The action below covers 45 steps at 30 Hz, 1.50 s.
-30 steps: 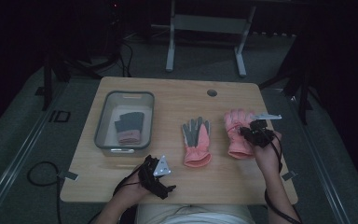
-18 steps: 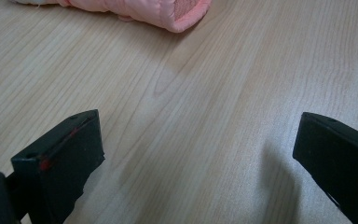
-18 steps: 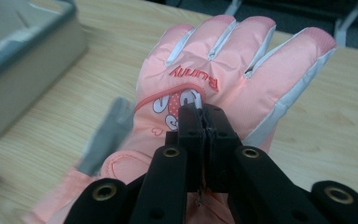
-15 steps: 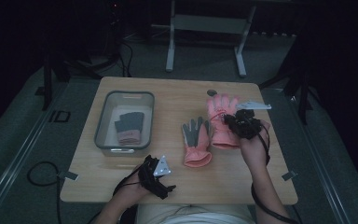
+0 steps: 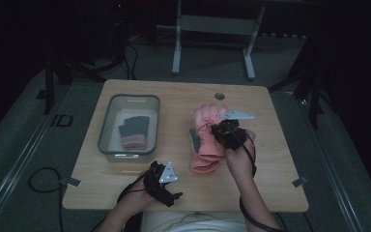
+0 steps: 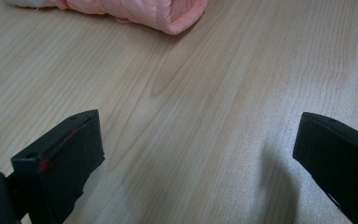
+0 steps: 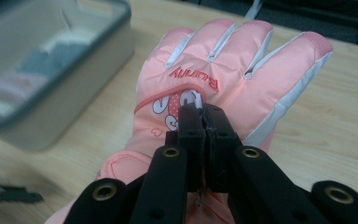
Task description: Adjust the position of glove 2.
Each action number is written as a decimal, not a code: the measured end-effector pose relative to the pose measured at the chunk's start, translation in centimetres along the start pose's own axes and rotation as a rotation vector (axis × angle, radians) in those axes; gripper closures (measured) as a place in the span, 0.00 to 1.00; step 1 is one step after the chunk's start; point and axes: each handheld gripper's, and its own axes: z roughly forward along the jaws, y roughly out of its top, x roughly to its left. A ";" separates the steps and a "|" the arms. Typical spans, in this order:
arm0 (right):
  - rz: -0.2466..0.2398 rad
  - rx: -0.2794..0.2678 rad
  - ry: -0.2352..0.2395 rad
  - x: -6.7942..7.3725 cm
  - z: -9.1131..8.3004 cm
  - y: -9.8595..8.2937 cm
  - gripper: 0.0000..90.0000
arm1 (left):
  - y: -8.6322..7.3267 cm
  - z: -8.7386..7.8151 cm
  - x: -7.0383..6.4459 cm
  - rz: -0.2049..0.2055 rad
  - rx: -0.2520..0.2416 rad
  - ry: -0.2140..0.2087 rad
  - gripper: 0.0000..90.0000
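Left to right on wooden table: grey bin w/ a grey-pink glove inside; L gripper at near edge, jaws wide apart, empty; pink glove lying over 2nd pink glove at centre, R gripper clamped onto its back.

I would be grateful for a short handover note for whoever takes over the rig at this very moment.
Right gripper: shut on the back of the upper pink glove, holding it over the second pink glove at mid-table.
Left gripper: open, holding nothing, low over bare table at the near edge.
Grey bin at the left holds a pink-and-grey glove pair.
Done: one pair binned; one pink glove gripped.
Left, probably: pair the two pink gloves and put them in the bin.
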 end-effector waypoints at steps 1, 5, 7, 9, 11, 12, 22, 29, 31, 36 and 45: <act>-0.003 0.004 -0.001 0.2 0.4 -0.2 0.97 | 0.0 0.0 0.0 -0.004 -0.004 0.000 0.01; 0.004 0.033 -0.010 0.6 1.7 -0.6 0.97 | 0.0 0.0 0.1 -0.006 -0.005 -0.003 0.01; 0.007 0.029 -0.018 0.9 2.2 -0.9 0.97 | 0.0 0.1 0.0 0.001 -0.001 -0.005 0.01; 0.012 0.046 -0.021 1.0 2.9 -1.5 0.97 | 0.0 0.1 0.0 0.003 0.002 -0.009 0.01; 0.008 0.066 -0.030 1.0 3.7 -2.0 0.97 | 0.0 0.1 0.0 0.003 0.002 -0.010 0.01; 0.008 0.066 -0.030 1.0 3.7 -2.0 0.97 | 0.0 0.1 0.0 0.003 0.002 -0.010 0.01; 0.011 0.130 -0.012 0.8 6.7 -3.7 0.96 | 0.0 0.2 0.0 0.003 0.004 -0.016 0.01; -0.001 0.131 -0.004 -0.2 5.4 -4.9 0.96 | 0.0 0.1 0.0 0.002 0.003 -0.018 0.01; -0.002 0.126 -0.004 -0.4 5.2 -5.0 0.95 | 0.1 0.2 -0.1 0.001 0.002 -0.019 0.01; -0.011 0.127 0.021 -0.9 4.7 -5.2 0.90 | 0.2 0.4 -0.1 -0.004 0.003 -0.026 0.01; -0.001 0.000 0.145 -3.3 1.1 -4.1 0.51 | 0.4 0.0 0.0 -0.035 -0.025 -0.036 0.01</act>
